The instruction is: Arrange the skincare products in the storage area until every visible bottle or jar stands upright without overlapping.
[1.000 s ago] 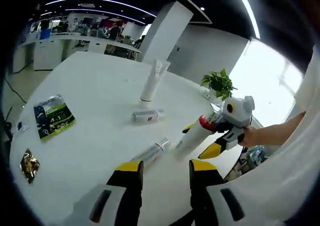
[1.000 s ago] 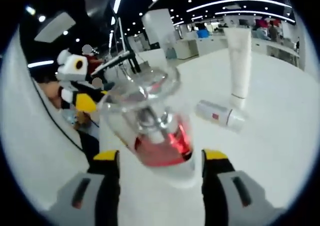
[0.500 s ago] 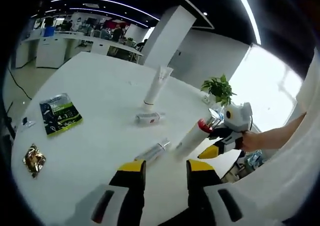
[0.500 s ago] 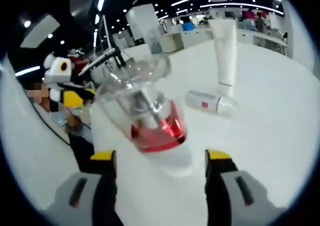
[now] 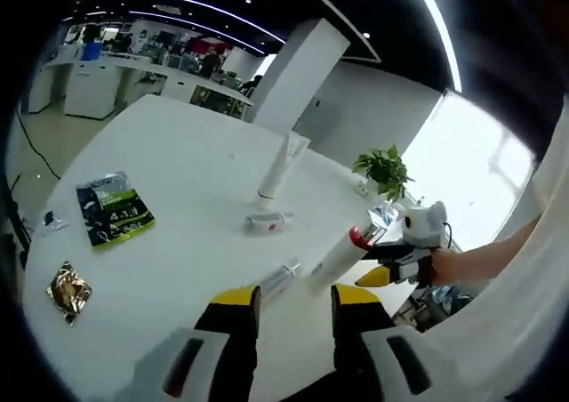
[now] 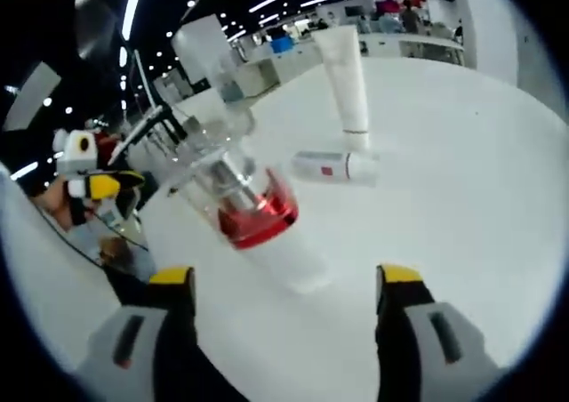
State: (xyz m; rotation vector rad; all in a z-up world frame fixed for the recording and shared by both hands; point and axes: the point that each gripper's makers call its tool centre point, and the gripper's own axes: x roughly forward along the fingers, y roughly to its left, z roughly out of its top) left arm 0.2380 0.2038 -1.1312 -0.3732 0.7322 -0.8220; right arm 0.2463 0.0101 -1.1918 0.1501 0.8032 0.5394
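The right gripper [image 6: 284,286] now stands wide open behind the white pump bottle with red collar and clear cap [image 6: 249,215], which a moment ago sat between its jaws and now leans on the round white table [image 5: 178,197], seemingly free. The left gripper [image 5: 289,309] hovers near, jaws parted and empty. Farther off, the white upright tube [image 5: 277,166] stands beside two small bottles lying flat [image 5: 267,221].
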